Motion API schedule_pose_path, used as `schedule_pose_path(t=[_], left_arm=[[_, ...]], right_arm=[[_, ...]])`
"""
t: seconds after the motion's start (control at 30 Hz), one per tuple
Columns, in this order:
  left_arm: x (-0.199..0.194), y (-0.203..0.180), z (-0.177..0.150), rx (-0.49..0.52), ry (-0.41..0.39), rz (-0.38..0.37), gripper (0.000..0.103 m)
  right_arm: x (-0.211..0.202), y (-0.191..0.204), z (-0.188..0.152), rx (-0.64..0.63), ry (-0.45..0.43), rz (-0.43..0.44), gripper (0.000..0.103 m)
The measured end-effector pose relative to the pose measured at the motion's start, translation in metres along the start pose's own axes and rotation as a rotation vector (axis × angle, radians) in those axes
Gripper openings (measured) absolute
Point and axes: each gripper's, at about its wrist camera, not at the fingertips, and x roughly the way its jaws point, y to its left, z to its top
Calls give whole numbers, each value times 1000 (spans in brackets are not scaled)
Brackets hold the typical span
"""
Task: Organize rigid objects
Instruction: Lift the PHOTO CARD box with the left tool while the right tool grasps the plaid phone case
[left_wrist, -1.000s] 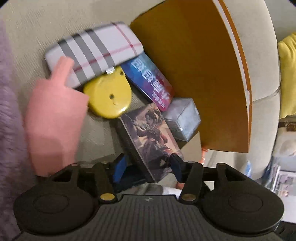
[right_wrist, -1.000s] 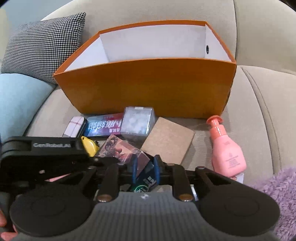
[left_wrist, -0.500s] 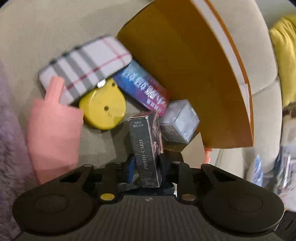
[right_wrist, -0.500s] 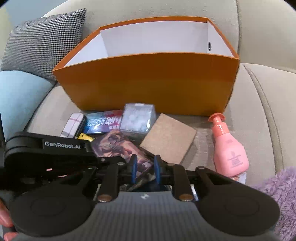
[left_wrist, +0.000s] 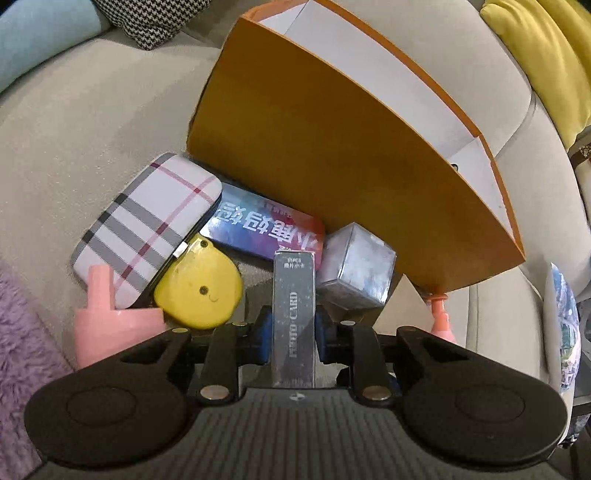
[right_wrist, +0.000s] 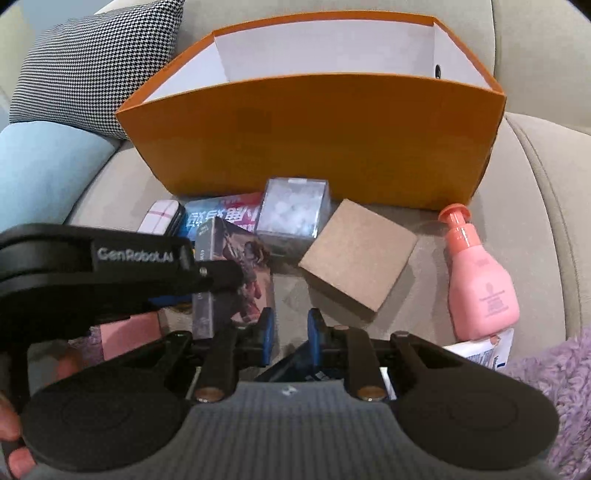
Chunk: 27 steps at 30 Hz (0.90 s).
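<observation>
The orange box (right_wrist: 314, 136) stands open-topped on the sofa seat (right_wrist: 546, 206), close to the backrest, and the white inner walls that show hold nothing visible; its floor is hidden. Along its front wall lie a plaid case (left_wrist: 147, 225), a blue-and-red printed box (left_wrist: 266, 230) and a clear cube (left_wrist: 356, 271), with a yellow round case (left_wrist: 199, 288) just in front of the plaid one. A brown cardboard square (right_wrist: 358, 254) lies beside the cube, and a pink pump bottle (right_wrist: 480, 284) lies nearer the seat's right side. The left gripper (left_wrist: 293, 332) has the photo card box (left_wrist: 294, 317) between its blue pads, narrow face up and standing on edge, raised above the other items; its jaws are closing and the pads press both sides of the box. The right gripper (right_wrist: 290, 328) sits low over the seat's front edge with a narrow gap between its pads; nothing is caught there, though a dark flat item lies just beneath. The card box sits just left of it.
</observation>
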Motion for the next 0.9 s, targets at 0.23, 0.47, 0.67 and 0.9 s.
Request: schedule_pose_path(t=[0.23,0.47,0.67,0.9], left_arm=[[-19,-6,-2,69,-13,-16,25],[-77,8,17,101,-107,-1,25],[-101,31,52,150,-133,105,25],[-84,53,83,224,-87,223,25]], right_arm=[[0,0,3,-1,-1,9,22],[-12,10,17,-5,-32,83,26],[-4,39,36,-2,-13,197,26],[32,73,52,-50,32,233,29]])
